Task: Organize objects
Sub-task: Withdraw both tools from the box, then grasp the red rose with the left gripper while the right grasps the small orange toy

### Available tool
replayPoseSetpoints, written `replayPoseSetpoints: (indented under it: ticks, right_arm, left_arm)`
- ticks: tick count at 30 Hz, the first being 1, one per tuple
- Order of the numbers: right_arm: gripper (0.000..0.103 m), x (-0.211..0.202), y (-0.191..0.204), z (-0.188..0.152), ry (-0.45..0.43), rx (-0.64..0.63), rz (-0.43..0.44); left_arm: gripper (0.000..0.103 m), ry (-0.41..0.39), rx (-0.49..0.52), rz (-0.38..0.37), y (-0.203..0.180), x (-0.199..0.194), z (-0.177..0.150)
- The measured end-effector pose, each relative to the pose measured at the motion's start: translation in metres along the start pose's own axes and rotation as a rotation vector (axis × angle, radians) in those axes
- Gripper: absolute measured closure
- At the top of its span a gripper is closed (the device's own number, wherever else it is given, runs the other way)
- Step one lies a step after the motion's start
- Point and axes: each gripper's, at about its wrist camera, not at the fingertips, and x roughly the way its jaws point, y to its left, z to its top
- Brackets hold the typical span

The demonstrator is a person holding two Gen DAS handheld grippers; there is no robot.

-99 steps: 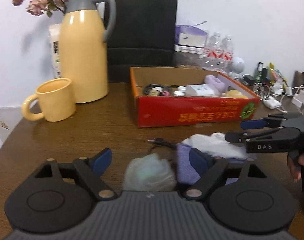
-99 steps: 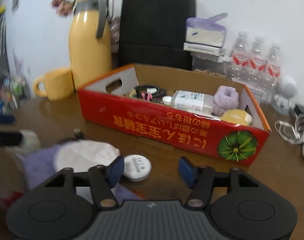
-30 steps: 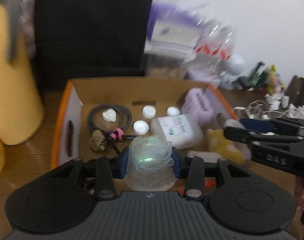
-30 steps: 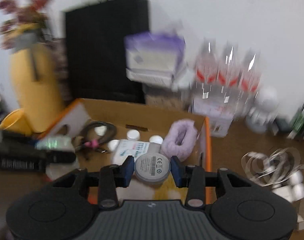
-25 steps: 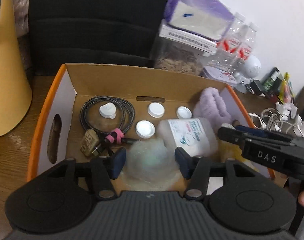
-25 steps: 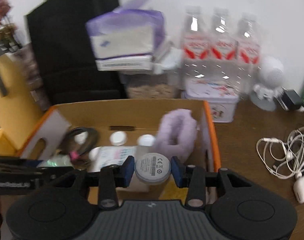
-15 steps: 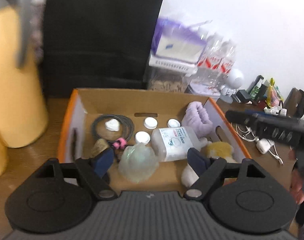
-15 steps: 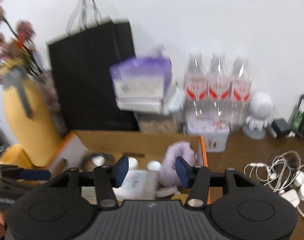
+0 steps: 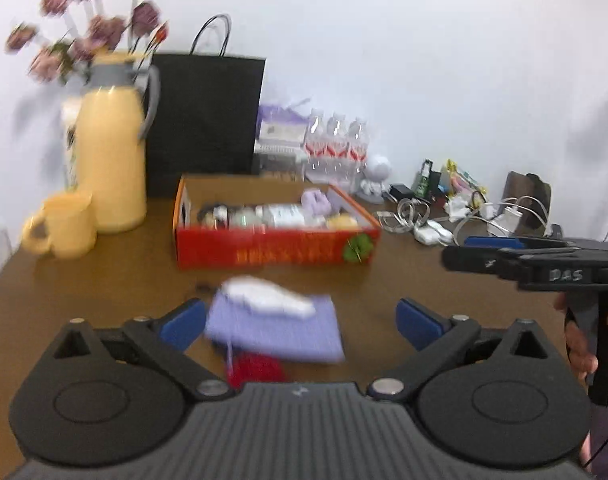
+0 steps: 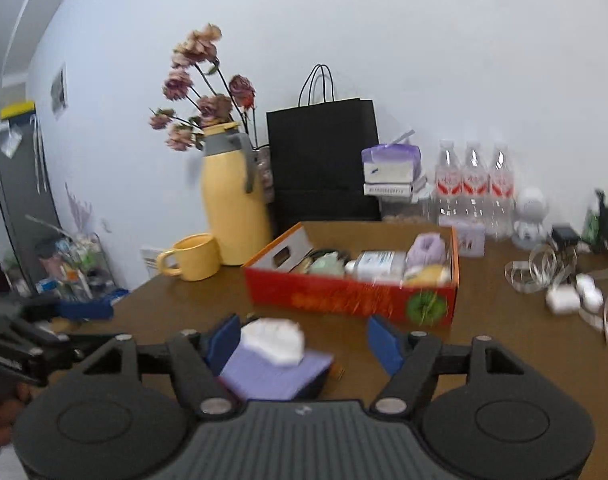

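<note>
A red cardboard box (image 9: 275, 254) (image 10: 352, 300) sits mid-table with a cable, a pale green bag (image 10: 324, 265), a white bottle (image 10: 378, 262) and a purple scrunchie (image 10: 426, 250) inside. On the table in front lies a purple cloth (image 9: 277, 330) (image 10: 273, 374) with a white crumpled item (image 9: 263, 296) (image 10: 273, 338) on it and a red thing (image 9: 253, 370) beside it. My left gripper (image 9: 299, 322) is open and empty above the cloth. My right gripper (image 10: 304, 340) is open and empty, also over the cloth.
A yellow thermos (image 9: 111, 160) and yellow mug (image 9: 63, 230) stand at the left, a black paper bag (image 9: 207, 124) behind the box. Water bottles (image 10: 472, 188), a tissue pack (image 10: 390, 170) and tangled cables (image 9: 444, 220) fill the back right.
Both grippers dropped their items into the box, the bag from the left and the round white tin from the right, opened, and pulled back toward the near table over the purple cloth.
</note>
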Motion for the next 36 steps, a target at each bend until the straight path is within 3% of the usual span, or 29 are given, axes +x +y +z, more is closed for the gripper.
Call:
replayPoseSetpoints:
  ticks: [2, 4, 7, 10, 14, 21, 24, 26, 29, 33, 36]
  right_arm:
    - [0.030, -0.023, 0.011, -0.017, -0.006, 0.011, 0.002]
    - [0.021, -0.040, 0.024, -0.033, 0.002, -0.006, -0.020]
    - [0.014, -0.060, 0.043, -0.059, 0.010, -0.023, -0.058]
    - [0.014, -0.079, 0.051, -0.082, 0.028, 0.027, -0.052]
    - [0.014, -0.099, 0.055, -0.098, 0.067, 0.028, -0.113]
    - [0.014, -0.135, 0.052, -0.072, 0.082, -0.150, -0.208]
    - [0.000, -0.148, 0.038, -0.051, -0.003, -0.194, -0.223]
    - [0.000, -0.134, 0.026, -0.046, -0.052, -0.168, -0.220]
    - [0.004, -0.072, 0.009, -0.049, -0.026, -0.089, -0.204]
    - [0.039, 0.042, -0.002, -0.060, 0.105, -0.161, -0.231]
    - [0.040, 0.102, -0.012, -0.063, 0.139, -0.192, -0.199]
  left_arm:
    - [0.000, 0.022, -0.028, 0.024, -0.003, -0.015, -0.020]
    - [0.000, 0.037, -0.006, 0.074, -0.007, -0.027, -0.034]
    - [0.000, -0.013, 0.057, 0.118, -0.012, -0.051, -0.049]
    - [0.000, 0.010, 0.070, 0.078, -0.010, -0.060, -0.063]
    - [0.000, 0.050, 0.078, 0.057, -0.011, -0.047, -0.075]
    - [0.000, 0.107, 0.082, 0.080, -0.010, -0.003, -0.084]
    - [0.002, 0.079, 0.080, 0.082, -0.006, 0.012, -0.077]
    - [0.013, 0.065, 0.072, 0.098, -0.003, 0.030, -0.072]
    - [0.027, 0.093, 0.060, 0.127, 0.003, 0.060, -0.065]
    - [0.029, 0.124, 0.062, 0.141, 0.009, 0.096, -0.058]
    - [0.029, 0.135, 0.085, 0.128, 0.011, 0.110, -0.056]
